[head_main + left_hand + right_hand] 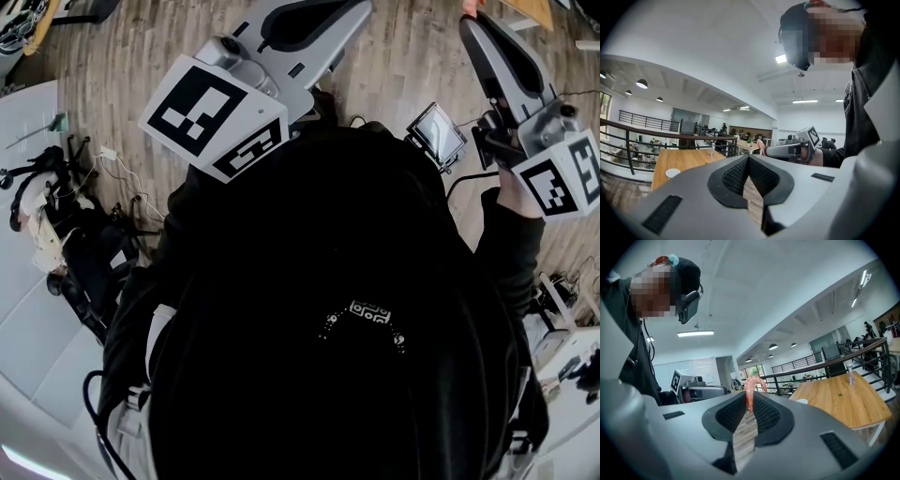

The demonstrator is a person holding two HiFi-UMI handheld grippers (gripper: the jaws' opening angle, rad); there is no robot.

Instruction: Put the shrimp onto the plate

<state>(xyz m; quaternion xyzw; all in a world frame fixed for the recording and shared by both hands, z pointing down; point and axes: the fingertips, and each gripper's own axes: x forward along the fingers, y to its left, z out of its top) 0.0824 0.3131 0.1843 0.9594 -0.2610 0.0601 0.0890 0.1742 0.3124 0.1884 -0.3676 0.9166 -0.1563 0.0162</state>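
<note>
No word, number or brand name can be read anywhere. The only signs are black-and-white square markers, coded patterns rather than lettering. They stand on the faces of the cube (217, 117) on the left gripper (314, 17) and on the cube (562, 178) on the right gripper (476, 26). Each gripper view also catches one marker face on the other gripper's cube. A small white print (368, 311) sits on the person's black top, too small to make out. The little screen (438, 131) shows nothing legible.
</note>
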